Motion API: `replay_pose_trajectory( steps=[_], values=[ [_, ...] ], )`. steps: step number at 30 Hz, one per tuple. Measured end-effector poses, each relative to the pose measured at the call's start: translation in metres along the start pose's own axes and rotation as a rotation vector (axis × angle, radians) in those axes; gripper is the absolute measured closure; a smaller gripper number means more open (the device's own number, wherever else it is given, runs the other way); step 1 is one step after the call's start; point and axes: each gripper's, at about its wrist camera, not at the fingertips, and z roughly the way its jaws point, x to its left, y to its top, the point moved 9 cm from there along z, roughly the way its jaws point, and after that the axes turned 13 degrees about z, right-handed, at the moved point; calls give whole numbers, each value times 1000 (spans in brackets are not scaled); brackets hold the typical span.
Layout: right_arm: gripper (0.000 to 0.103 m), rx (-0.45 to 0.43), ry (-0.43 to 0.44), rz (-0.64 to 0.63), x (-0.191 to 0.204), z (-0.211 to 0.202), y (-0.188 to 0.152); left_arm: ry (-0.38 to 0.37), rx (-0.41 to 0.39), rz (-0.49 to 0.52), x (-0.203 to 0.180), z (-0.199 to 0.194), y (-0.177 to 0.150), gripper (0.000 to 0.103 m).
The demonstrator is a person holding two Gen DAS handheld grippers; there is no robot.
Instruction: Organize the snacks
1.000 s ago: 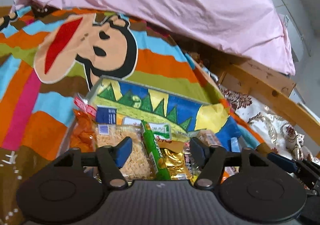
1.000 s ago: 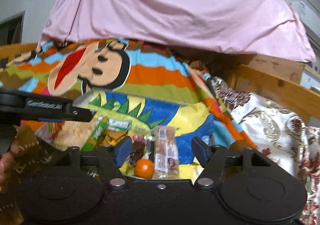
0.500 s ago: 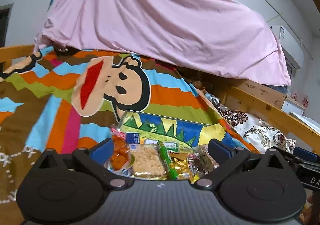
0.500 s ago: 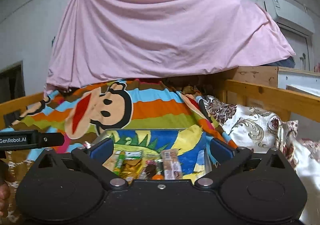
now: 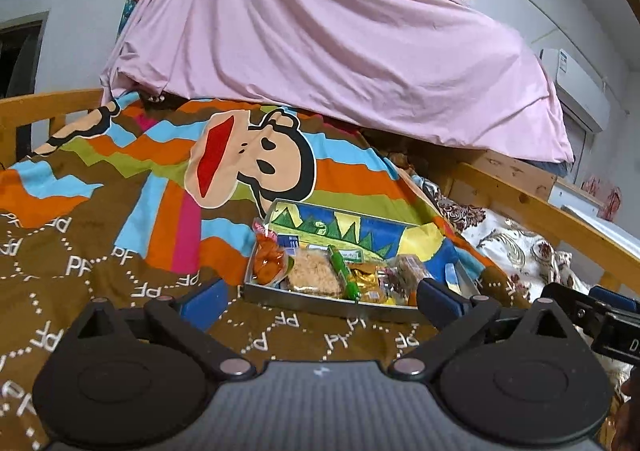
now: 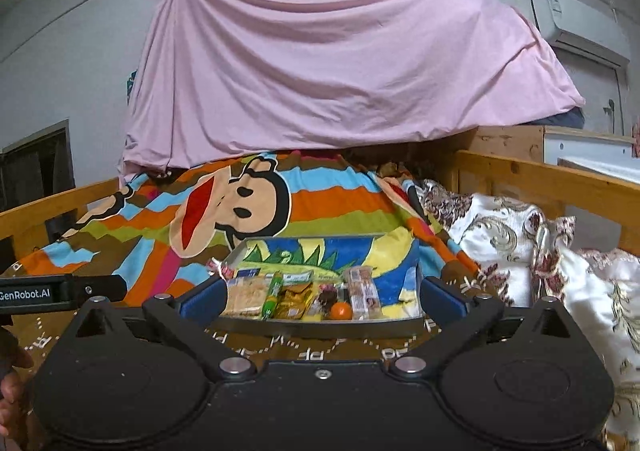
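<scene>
Holding both tools back from the work: the left gripper and the right gripper each hang with jaws spread wide and nothing between the blue pads, over the brown near part of the bedspread, just short of the tray. Tray is a shallow metal-edged box with a cartoon-printed lid or back panel standing at its far side; it sits on the bedspread, centre of both views, below the monkey print. Snacks lie in a row along its near edge, packed side by side: orange packet at far left, pale cracker pack next, green stick lying near-to-far, gold foil packets, a clear-wrapped bar toward the right, and a small orange round item at the near rim, seen from the right wrist only. Right third of the tray floor shows bare. No loose snacks visible on the bedspread. Judgement: items look gathered and lined up, so task is at or close to its end, a between-moves pause. If anything is left, next move would call for lowering one open gripper over a single packet, most likely the round item or the bar, closing lightly on the crinkly wrap, and shifting it toward the bare right side without dragging neighbours. Pink sheet hangs behind; not involved.
</scene>
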Motion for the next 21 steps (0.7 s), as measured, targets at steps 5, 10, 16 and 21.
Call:
replay_pose_trajectory(
  steps=[5,10,16,21],
  values=[
    [1,28,-2,-9,2,-13,-10,11,19,25,-2,-15,-10,0],
    [1,40,-16,-30,1,-21,-16,16,45,39,-4,-23,-20,0],
    [1,50,-27,-31,-3,-24,-18,25,50,51,-6,-30,-25,0],
    [1,55,-30,-33,-4,-24,-19,30,52,51,-5,-31,-26,0]
  ],
)
